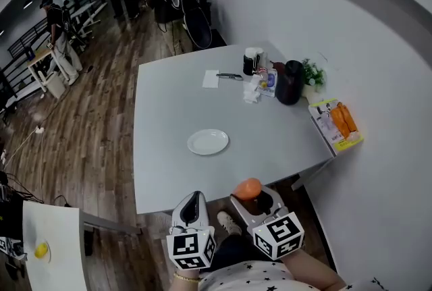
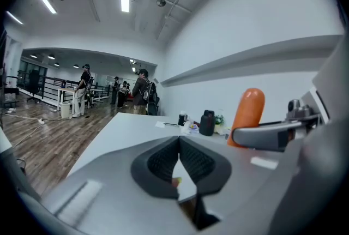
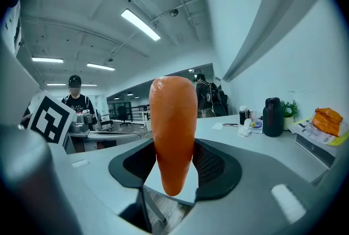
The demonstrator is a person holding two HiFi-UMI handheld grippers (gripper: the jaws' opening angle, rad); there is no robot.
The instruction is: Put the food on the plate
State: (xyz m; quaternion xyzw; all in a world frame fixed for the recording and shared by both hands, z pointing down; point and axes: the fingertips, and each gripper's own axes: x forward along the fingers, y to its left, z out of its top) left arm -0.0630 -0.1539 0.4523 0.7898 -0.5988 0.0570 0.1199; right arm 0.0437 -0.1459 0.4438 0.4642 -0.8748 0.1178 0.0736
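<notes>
Left tool [image 1: 195, 196] closed, right tool [image 1: 250, 196] full.

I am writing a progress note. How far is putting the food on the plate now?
Done: the orange carrot is gripped upright in the right gripper. In hand: it hangs at the table's near edge, short of the white plate. Remaining: carry it over and release it; the plate is empty. The left gripper is shut, holding nothing.
</notes>
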